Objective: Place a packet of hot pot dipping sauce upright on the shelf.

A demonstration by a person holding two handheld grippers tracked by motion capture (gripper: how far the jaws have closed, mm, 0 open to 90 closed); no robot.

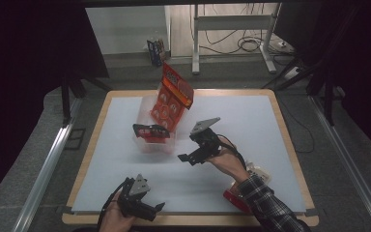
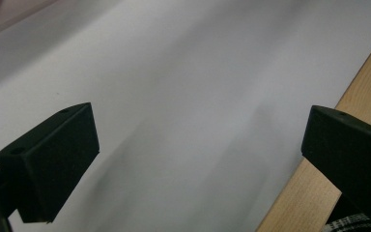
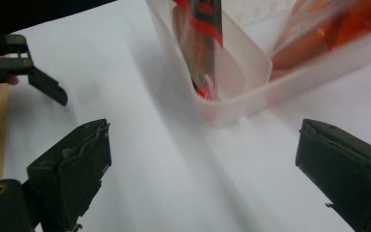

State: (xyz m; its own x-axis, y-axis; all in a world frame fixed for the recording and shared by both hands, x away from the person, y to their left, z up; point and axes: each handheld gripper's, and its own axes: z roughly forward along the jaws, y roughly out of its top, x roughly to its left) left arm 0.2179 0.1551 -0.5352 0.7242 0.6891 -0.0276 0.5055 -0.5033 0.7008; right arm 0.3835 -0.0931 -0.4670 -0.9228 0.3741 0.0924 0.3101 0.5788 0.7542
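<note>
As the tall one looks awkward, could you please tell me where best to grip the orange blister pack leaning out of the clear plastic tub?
I would grip the orange blister pack by its free top edge, from above. It leans well clear of the clear plastic tub, whose walls block its lower part.

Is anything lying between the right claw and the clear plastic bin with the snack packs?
Nothing visible does. The right claw is open and faces the clear plastic bin across bare white table surface. The red snack packs already stand inside the bin, not in front of it.
</note>
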